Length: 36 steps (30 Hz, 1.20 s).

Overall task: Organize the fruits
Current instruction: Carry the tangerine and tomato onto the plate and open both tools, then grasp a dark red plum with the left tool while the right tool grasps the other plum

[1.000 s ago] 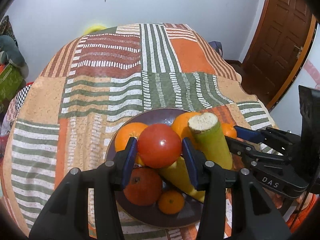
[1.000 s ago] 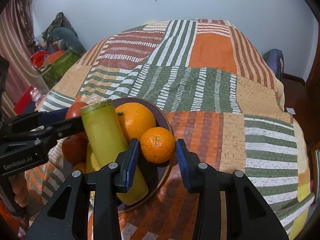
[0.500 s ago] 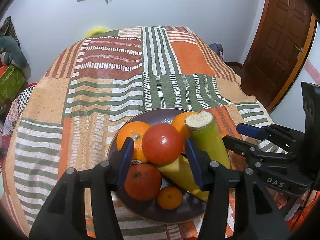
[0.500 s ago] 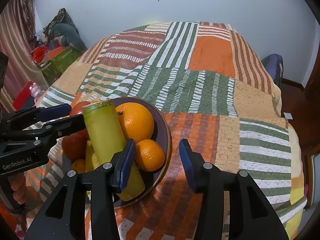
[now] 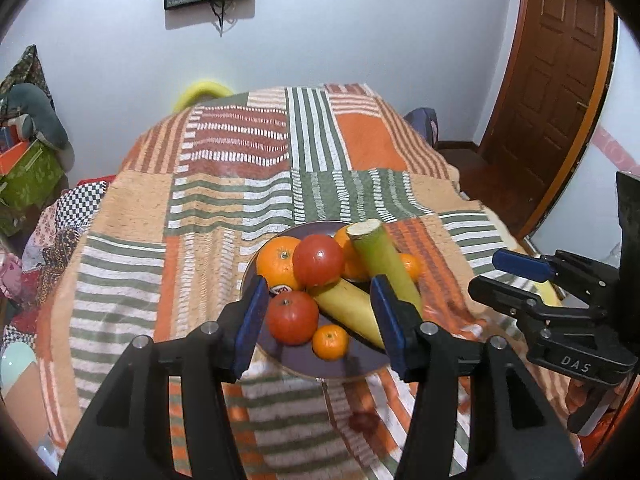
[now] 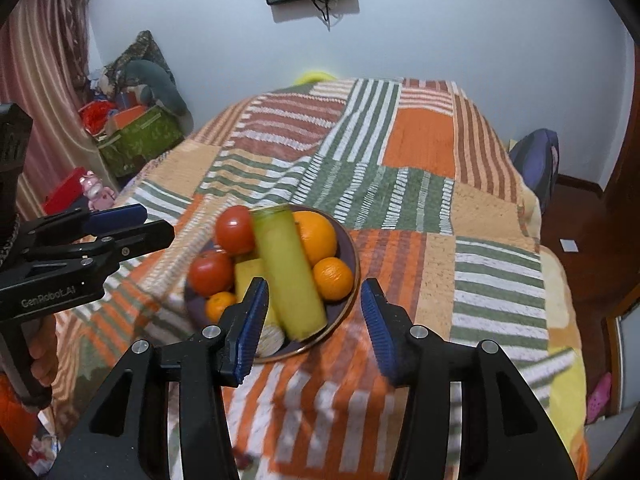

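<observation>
Fruits are piled on a dark plate (image 5: 280,356) at lower centre of both views: two tomatoes (image 5: 319,260), oranges (image 5: 277,263), a small mandarin (image 5: 330,342), a banana (image 5: 348,308) and a green stalk (image 5: 382,266) laid across the top. The left gripper (image 5: 318,330) and right gripper (image 6: 310,320) are held spread and empty before the plate, their jaws having just been opening. A striped patchwork cloth (image 5: 224,200) is spread beneath.

A round dark plate (image 5: 256,280) on the striped patchwork cloth (image 5: 224,200) holds two red tomatoes (image 5: 318,259), oranges (image 5: 277,263) behind, a small tangerine (image 5: 330,342) in front, and green-yellow stalks (image 5: 384,264) to the right.
</observation>
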Each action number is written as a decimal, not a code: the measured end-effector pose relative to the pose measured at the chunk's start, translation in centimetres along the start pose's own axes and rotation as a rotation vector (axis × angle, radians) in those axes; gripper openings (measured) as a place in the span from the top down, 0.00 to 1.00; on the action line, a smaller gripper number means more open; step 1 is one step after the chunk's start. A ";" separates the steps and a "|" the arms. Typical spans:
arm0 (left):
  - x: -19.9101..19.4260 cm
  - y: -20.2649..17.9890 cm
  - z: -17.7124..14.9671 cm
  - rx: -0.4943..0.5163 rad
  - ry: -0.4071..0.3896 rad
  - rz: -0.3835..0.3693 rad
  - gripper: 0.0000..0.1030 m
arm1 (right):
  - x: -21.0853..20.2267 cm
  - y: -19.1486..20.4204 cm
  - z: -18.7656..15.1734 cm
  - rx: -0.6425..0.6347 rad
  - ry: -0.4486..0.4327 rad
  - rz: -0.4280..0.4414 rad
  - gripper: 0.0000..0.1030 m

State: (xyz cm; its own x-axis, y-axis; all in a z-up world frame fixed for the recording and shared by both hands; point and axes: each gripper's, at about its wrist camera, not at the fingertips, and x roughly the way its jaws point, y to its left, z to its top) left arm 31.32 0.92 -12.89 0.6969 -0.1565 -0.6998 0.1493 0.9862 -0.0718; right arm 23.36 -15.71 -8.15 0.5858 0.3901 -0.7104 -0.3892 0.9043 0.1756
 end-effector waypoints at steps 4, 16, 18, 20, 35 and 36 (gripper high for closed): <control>-2.9 -0.3 -1.1 -0.001 -0.021 -0.009 0.45 | -2.3 1.4 -0.7 -0.012 -0.021 -0.006 0.54; -6.8 -0.2 -6.7 0.026 0.021 -0.017 0.41 | -3.3 4.2 -5.4 -0.052 0.045 -0.024 0.50; -6.5 -0.1 -7.6 0.027 0.041 -0.020 0.41 | -2.7 4.5 -6.3 -0.056 0.074 -0.027 0.50; -6.0 0.1 -8.6 0.027 0.065 -0.024 0.41 | -1.5 4.7 -7.3 -0.057 0.108 -0.032 0.50; 0.2 -0.7 -12.6 0.022 0.232 -0.073 0.42 | 2.8 5.3 -10.7 -0.071 0.215 -0.005 0.67; 0.7 -0.9 -12.6 0.026 0.238 -0.075 0.42 | 2.7 5.3 -10.7 -0.070 0.216 0.005 0.72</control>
State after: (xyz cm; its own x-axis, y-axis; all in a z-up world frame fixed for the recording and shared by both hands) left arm 22.82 0.59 -22.26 0.4991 -0.2094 -0.8409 0.2147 0.9700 -0.1141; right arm 15.29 -11.70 -16.40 0.4204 0.3418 -0.8405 -0.4449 0.8850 0.1374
